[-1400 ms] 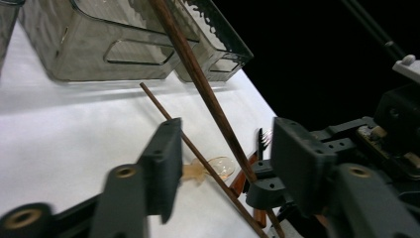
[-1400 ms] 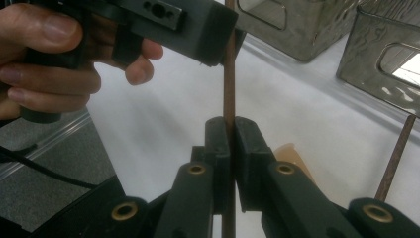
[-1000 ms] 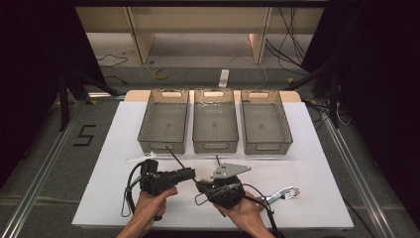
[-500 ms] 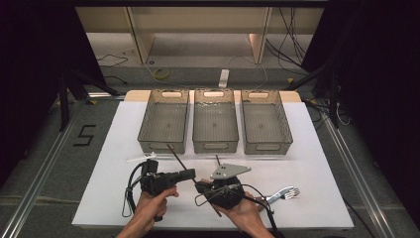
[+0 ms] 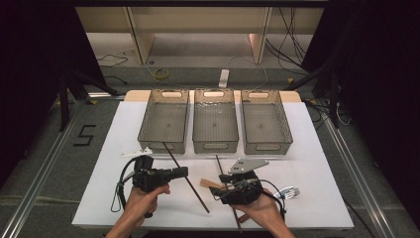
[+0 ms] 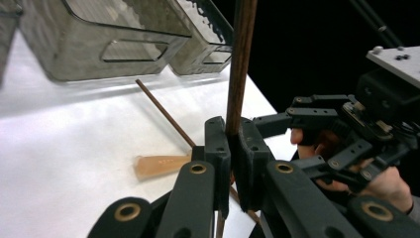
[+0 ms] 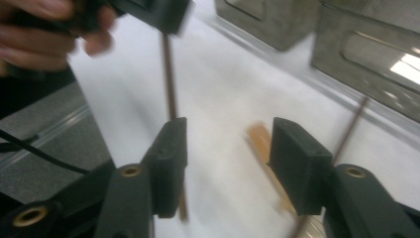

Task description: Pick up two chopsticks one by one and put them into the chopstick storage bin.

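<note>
Left tool [image 6: 230,148] clamped tight on a dark chopstick [image 5: 185,174], gripped near mid-length; the stick runs slanted from just before the left bin [image 5: 165,124] down toward the tabletop's [image 5: 322,163] near edge. Right tool [image 7: 225,148]: its jaws have just been opening and stand fairly wide with nothing pressed between them; the held chopstick passes just by the one jaw. Second chopstick [image 5: 223,178] lies on the tabletop by the right tool, near the near edge, alongside a tan wooden piece [image 6: 161,166]. Fork [image 5: 287,192] sits toward the near right corner. Three bins stand in a row along the far edge.
</note>
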`<state>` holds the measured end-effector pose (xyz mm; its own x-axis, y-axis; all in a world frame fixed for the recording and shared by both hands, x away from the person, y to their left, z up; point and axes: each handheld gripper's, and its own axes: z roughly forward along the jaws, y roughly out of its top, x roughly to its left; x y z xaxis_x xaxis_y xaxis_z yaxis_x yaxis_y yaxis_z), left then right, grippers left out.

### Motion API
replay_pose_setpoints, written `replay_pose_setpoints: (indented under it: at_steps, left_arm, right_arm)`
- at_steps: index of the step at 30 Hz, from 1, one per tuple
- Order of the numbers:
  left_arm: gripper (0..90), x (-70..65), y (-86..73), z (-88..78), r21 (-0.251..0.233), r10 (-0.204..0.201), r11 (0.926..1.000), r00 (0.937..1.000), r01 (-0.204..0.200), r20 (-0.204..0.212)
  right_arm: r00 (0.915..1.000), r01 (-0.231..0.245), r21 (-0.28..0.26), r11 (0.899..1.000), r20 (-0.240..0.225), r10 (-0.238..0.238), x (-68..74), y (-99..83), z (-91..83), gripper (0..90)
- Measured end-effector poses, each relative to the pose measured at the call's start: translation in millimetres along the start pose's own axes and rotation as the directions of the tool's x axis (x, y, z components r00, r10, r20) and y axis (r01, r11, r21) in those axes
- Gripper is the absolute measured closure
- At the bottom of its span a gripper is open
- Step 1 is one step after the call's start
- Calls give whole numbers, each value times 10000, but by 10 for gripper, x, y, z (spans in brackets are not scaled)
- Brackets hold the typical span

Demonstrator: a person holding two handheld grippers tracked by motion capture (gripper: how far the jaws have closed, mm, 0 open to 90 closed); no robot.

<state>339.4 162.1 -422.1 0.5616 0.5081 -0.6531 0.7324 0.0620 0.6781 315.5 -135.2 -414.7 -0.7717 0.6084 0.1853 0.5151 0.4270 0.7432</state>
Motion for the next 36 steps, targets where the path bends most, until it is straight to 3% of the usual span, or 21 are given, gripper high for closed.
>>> replay_pose_setpoints:
  at_steps: [8,16,22,27,33,36]
  left_arm:
    - [852,-5,120,-112,311,459,9986,9961,-437,-751]
    - [852,4,279,-221,592,971,9942,9864,-899,-1325]
    - [852,57,416,-316,662,1019,9936,9806,-919,-1675]
    - [852,99,528,-388,610,1005,9940,9778,-907,-1838]
    - [852,124,750,-424,750,1289,9905,9674,-1151,-2178]
    - [851,131,902,-470,862,1414,9886,9583,-1236,-2484]
  right_arm:
    - [9963,-479,762,9959,756,421,-169,-103,-53,380]
    - [9930,-753,1357,9879,1008,619,-238,-186,-49,342]
    - [9919,-785,1869,9792,1133,578,-241,-226,-28,327]
    - [9920,-768,1913,9785,1132,557,-219,-242,-32,293]
    - [9922,-643,1761,9823,1167,440,-166,-263,-72,235]
    - [9938,-548,1688,9841,1043,374,-151,-277,-96,233]
